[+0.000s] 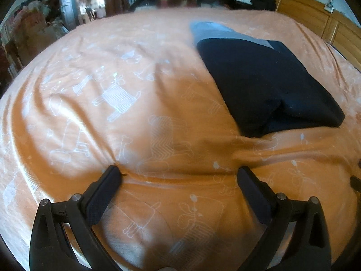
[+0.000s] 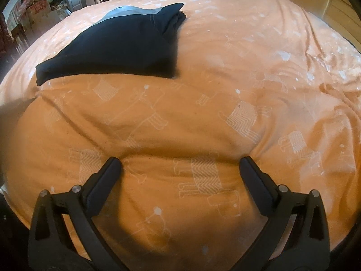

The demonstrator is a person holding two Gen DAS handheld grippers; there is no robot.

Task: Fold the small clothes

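Orange bedspread [image 1: 112, 113] bears folded navy garment [image 2: 117, 45]; both grippers [image 1: 180, 176] [image 2: 180, 164] gape empty.

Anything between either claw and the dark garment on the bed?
Nothing visible. Only bare orange bedsheet lies between the open right claw and the dark folded garment; likewise between the open left claw and it.
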